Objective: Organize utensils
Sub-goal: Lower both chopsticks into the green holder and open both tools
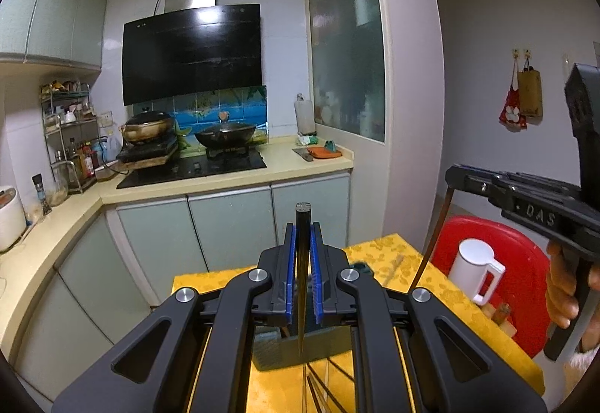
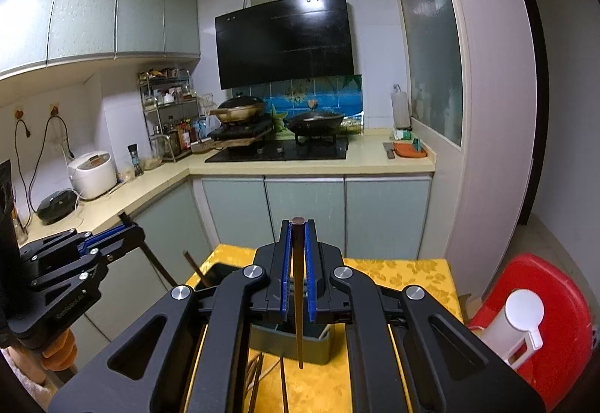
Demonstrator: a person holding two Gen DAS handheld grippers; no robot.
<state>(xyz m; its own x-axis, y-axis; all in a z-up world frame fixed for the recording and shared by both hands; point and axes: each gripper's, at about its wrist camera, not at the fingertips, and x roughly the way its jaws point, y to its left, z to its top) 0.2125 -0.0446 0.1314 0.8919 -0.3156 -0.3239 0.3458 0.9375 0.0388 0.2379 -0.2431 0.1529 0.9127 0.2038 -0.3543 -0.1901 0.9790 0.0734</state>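
My left gripper (image 1: 303, 230) is shut on a black chopstick (image 1: 302, 285) that hangs point down over a dark grey holder box (image 1: 275, 351) on the yellow-clothed table (image 1: 386, 251). My right gripper (image 2: 298, 225) is shut on a brown chopstick (image 2: 298, 304), which hangs point down above the same box (image 2: 318, 349). Each wrist view also shows the other gripper from the side: the right gripper (image 1: 452, 174) with its chopstick (image 1: 435, 236), and the left gripper (image 2: 129, 227) with its chopstick (image 2: 157, 263). Several loose chopsticks (image 2: 258, 375) lie on the cloth in front of the box.
A black container (image 2: 217, 274) with a stick in it stands at the table's left rear. To the right, a white jug (image 2: 513, 323) sits on a red stool (image 2: 555, 285). Kitchen cabinets, a counter and a hob (image 2: 277, 152) stand beyond the table.
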